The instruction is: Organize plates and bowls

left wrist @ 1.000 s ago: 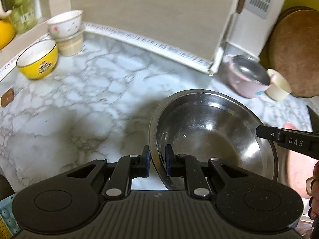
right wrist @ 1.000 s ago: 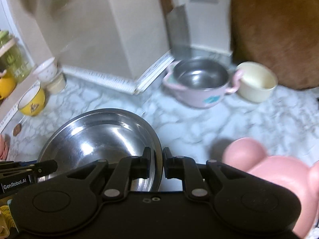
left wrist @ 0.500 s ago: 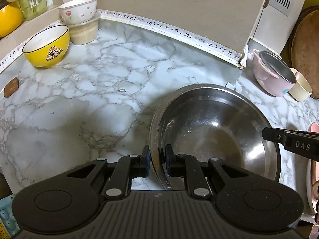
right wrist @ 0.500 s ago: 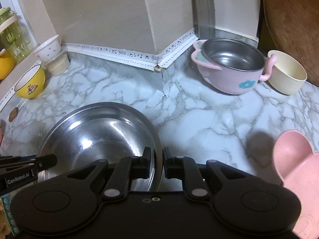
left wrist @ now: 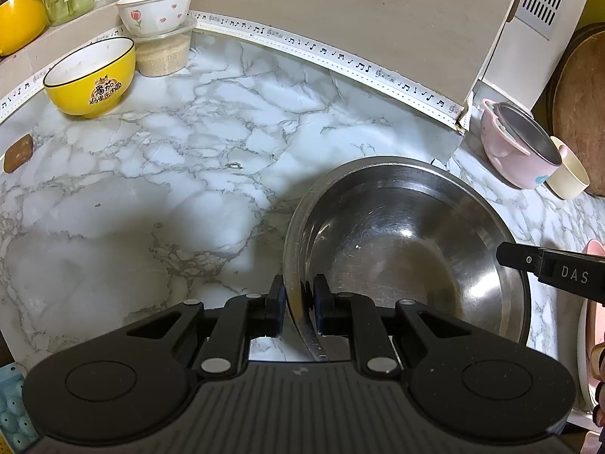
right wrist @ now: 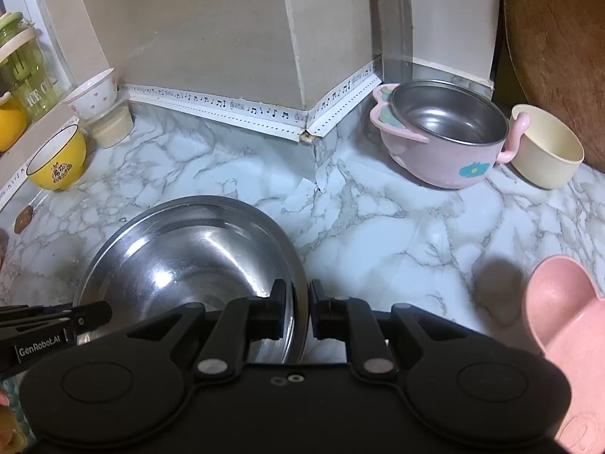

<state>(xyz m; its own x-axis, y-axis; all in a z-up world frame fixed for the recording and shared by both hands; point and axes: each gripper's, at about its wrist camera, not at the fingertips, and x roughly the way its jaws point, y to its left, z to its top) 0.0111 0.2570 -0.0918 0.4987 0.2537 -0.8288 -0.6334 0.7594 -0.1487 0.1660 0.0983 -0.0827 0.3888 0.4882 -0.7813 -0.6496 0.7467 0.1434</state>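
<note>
A large steel bowl (left wrist: 408, 242) (right wrist: 181, 265) sits low over the marble counter, held by both grippers. My left gripper (left wrist: 298, 304) is shut on its left rim, one pad inside and one outside. On the opposite rim my right gripper (right wrist: 300, 308) is shut the same way. Each gripper's fingertip shows in the other's view: the right fingers (left wrist: 548, 270) and the left fingers (right wrist: 56, 325). A yellow bowl (left wrist: 90, 75) (right wrist: 56, 159) stands at the far left. A white heart-print bowl (left wrist: 155, 9) (right wrist: 92, 92) is stacked on a beige bowl (left wrist: 162, 55).
A pink two-handled bowl with a steel liner (right wrist: 446, 132) (left wrist: 518, 143) and a cream cup (right wrist: 544, 145) stand at the back right before a round wooden board (right wrist: 559, 49). A pink shaped plate (right wrist: 567, 340) lies at the near right. The beige wall corner (right wrist: 295, 38) juts into the counter.
The steel bowl and both grippers have sunk toward the counter; the view has dropped and cleared of blur. Both grips on the rim stay the same.
</note>
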